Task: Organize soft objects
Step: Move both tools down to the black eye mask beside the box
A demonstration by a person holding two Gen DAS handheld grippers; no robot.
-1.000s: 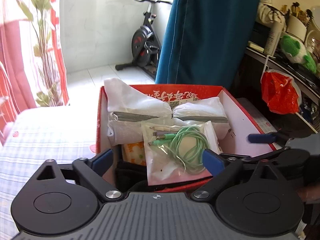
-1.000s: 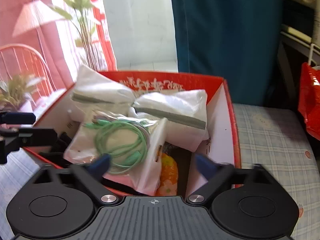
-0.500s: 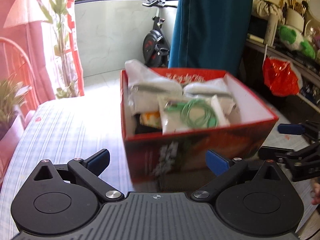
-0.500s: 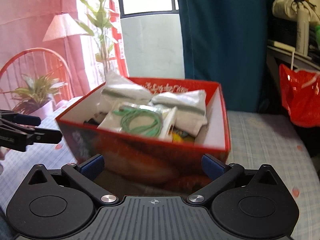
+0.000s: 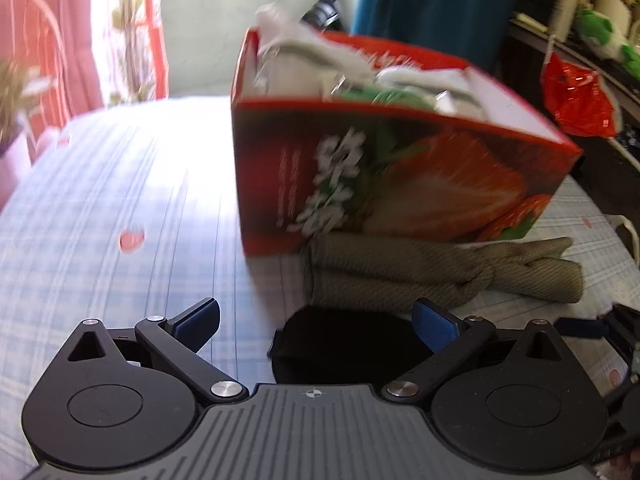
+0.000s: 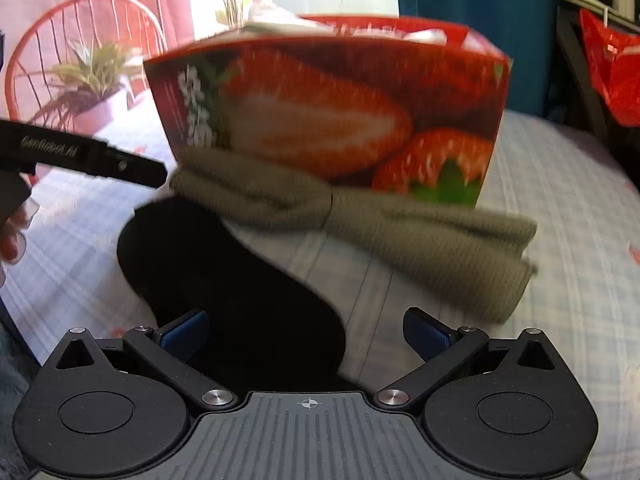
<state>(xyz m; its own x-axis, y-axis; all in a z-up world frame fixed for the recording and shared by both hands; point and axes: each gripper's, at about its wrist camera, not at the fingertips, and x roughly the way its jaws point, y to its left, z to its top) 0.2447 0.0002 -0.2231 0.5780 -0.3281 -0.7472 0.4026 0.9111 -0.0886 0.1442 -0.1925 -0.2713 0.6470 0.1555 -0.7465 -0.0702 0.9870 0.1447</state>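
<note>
- Both tools have dropped and pulled back since a second ago: then they looked down into the box, now they see its strawberry-printed side from low over the desk.
- Left tool (image 5: 316, 320) stands wide open and holds nothing; a black cloth (image 5: 344, 344) lies on the desk between its blue fingertips (image 5: 200, 316).
- Right tool (image 6: 306, 326) is likewise spread wide and empty, with the same black cloth (image 6: 224, 272) running from its left finger up toward 11 o'clock.
- Olive knit cloth (image 5: 420, 280), pinched at the middle like a bow, lies beyond the black one at 12 to 1 o'clock in the left view; its far edge touches the foot of the box.
- Red box (image 5: 400, 168) stands on the checked desk (image 5: 120, 200) at 12 o'clock, with white pouches (image 5: 320, 52) and something green, blurred, poking above its rim.
- In the right view the left tool's black arm reaches in at 9 o'clock, with a hand (image 6: 12, 232) below it.
- Red bag (image 5: 576, 100) hangs at 2 o'clock, well apart from the box.
</note>
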